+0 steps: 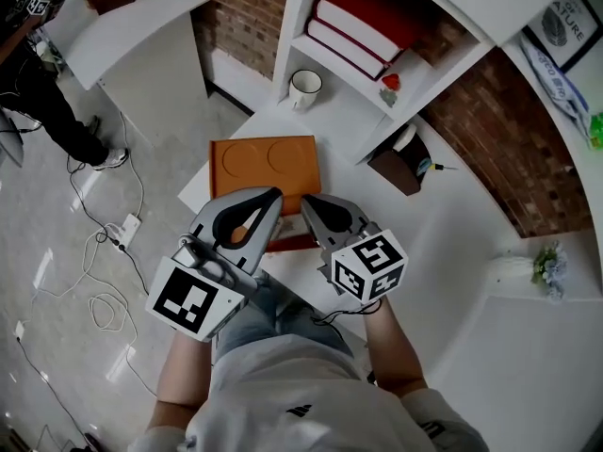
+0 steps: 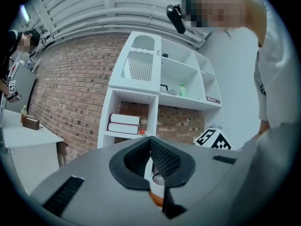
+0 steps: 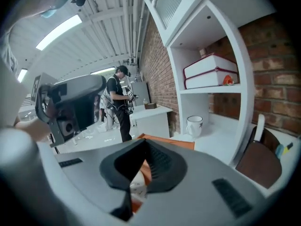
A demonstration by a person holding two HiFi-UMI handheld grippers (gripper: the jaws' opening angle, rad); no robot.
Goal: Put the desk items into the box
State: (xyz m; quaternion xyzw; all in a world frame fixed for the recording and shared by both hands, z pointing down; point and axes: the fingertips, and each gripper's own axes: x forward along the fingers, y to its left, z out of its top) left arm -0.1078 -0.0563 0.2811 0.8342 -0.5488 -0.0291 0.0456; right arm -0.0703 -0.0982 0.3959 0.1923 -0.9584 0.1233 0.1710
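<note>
An orange box [image 1: 264, 163] with two round recesses in its top lies on the white desk [image 1: 443, 234], just beyond both grippers. My left gripper [image 1: 274, 196] hovers over the box's near edge, its jaws together and nothing visible between them. Beside it on the right, my right gripper [image 1: 309, 205] is shut too, and no item shows in its jaws. In the left gripper view the fingertips [image 2: 151, 147] meet in front of the shelf. The right gripper view has the box [image 3: 170, 141] past its closed tips [image 3: 142, 158], pointing slightly down.
A white mug [image 1: 304, 88] stands at the desk's far end. White shelving holds red books [image 1: 363, 17]. A brown holder [image 1: 400, 166] with pens sits under the shelf on the right, a small flower vase [image 1: 528, 269] further right. Cables [image 1: 104, 243] lie on the floor; a person [image 1: 38, 92] stands far left.
</note>
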